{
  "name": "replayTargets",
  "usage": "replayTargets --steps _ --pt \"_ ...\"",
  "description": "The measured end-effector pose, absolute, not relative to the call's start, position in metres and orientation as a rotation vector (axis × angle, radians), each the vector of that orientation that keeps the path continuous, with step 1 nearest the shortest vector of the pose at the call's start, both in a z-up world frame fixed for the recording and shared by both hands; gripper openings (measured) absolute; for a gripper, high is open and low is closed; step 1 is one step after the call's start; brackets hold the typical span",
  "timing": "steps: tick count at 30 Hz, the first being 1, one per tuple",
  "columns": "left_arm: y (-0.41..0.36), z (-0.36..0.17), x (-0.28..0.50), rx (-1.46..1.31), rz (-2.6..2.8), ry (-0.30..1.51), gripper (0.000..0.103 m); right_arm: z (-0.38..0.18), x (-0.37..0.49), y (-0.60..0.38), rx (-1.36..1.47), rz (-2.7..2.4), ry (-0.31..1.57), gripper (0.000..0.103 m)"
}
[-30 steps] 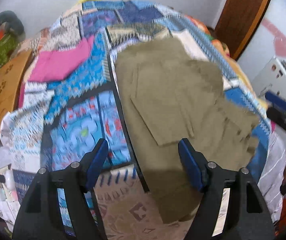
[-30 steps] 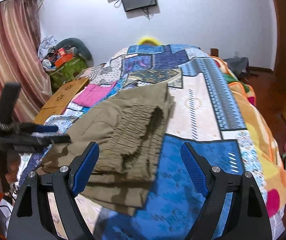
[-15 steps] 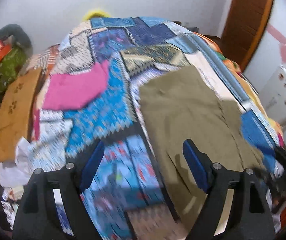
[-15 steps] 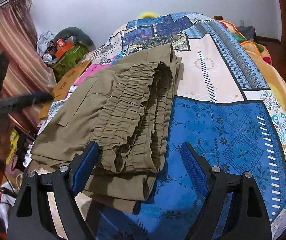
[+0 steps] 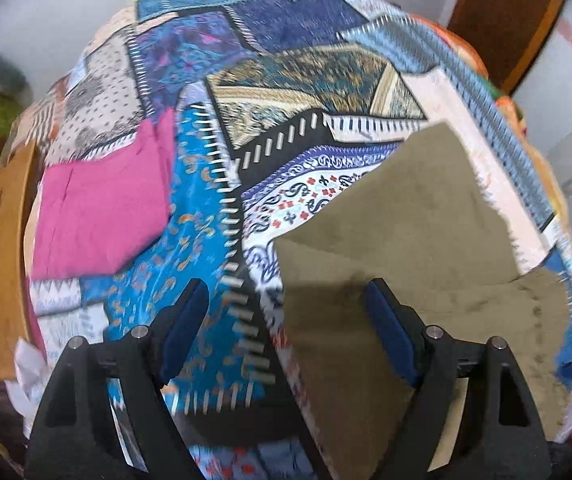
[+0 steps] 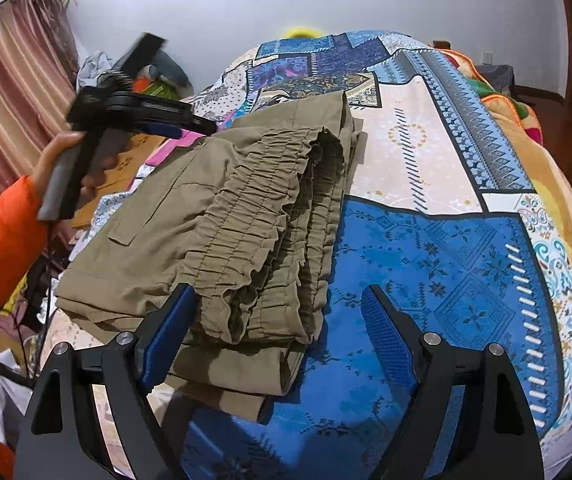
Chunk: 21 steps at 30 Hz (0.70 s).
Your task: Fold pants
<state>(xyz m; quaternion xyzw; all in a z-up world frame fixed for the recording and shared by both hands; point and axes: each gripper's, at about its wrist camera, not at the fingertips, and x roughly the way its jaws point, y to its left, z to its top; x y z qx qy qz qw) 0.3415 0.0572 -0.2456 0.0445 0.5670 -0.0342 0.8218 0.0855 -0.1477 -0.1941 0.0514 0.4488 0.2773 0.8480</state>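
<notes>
Right tongs (image 6: 277, 332), apart and empty, straddle the folded pants' (image 6: 213, 216) near waistband corner; left tongs (image 5: 286, 332), also apart, hover farther off.

Right gripper (image 6: 277, 328): jaws apart, nothing clamped | pants (image 6: 221, 232): folded on bedspread (image 6: 466, 264), gathered waistband between the jaws | left gripper (image 6: 181, 126): held in a hand (image 6: 65, 164), above the pants' far-left edge

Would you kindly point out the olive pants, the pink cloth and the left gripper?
olive pants (image 6: 221, 216): right wrist view, gathered elastic waistband.
pink cloth (image 5: 101, 204): left wrist view, its flat middle.
left gripper (image 5: 286, 332): left wrist view, between its fingertips.
</notes>
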Motion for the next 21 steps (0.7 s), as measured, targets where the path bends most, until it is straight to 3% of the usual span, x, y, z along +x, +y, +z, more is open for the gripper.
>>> replayTargets --steps 5,21 --pt "0.060 -0.268 0.344 0.173 0.007 1.174 0.096 -0.195 0.093 -0.155 0.083 0.556 0.950 0.081" --pt "0.116 -0.255 0.219 -0.099 0.107 1.164 0.097 -0.169 0.118 -0.178 0.068 0.403 0.891 0.081"
